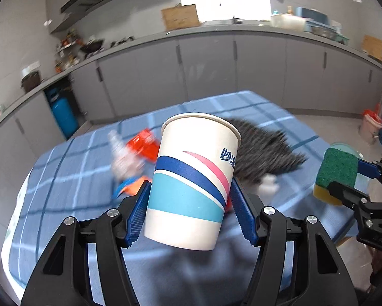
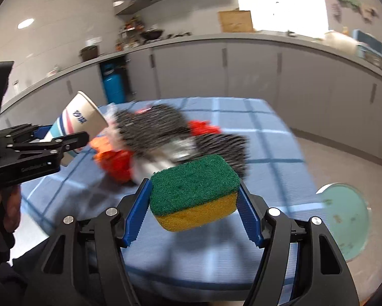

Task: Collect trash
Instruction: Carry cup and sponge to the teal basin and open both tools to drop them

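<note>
We see the pile on the tabletop only as motion smear: a dark grey striped mass, something orange-red and a pale clear shape that we cannot name. The cup hides whatever lies behind it, and its blue printed characters are cut off where its side curves away. In the right wrist view the sponge covers the near edge of the pile. The tongs' handles run off the bottom of both views. A pale green round object beside the tabletop is blurred and clipped. Countertop clutter is too small to identify.
</note>
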